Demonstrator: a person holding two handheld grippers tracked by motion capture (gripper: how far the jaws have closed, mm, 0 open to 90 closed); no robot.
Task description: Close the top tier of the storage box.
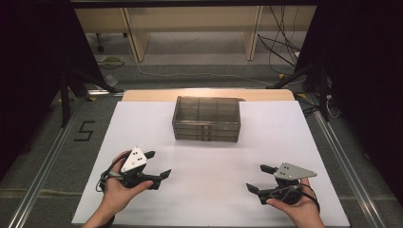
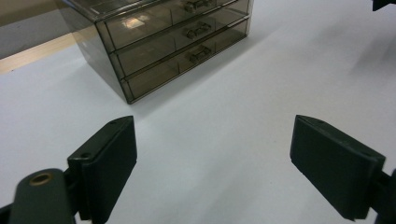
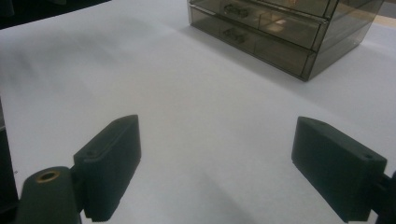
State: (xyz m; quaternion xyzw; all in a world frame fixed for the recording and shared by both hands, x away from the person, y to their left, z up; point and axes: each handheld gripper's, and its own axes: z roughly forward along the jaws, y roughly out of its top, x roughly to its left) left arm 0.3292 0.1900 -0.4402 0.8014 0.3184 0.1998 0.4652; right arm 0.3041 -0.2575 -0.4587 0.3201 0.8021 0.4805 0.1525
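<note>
Standing toward the far middle of the white tabletop (image 1: 142, 123), the smoky translucent plastic three-drawer cabinet (image 1: 206, 118) looks light, rigid and slippery, best taken by a small drawer handle (image 2: 198, 52), while left claw (image 1: 158, 165) and right claw (image 1: 260, 178) wait open, empty.

Bench (image 1: 209, 95): light wood top, showing as a bare strip along the far edge.
Cover: white sheet (image 1: 209, 180) lying flat over nearly all of my bench, from the near edge almost to the far one.
Sheet condition: smooth, no folds that I can see.
On the sheet: one smoked, see-through drawer unit (image 1: 206, 118), three tiers, standing upright near the far edge, about midway across.
Drawers: all pushed in; contents not discernible.
</note>
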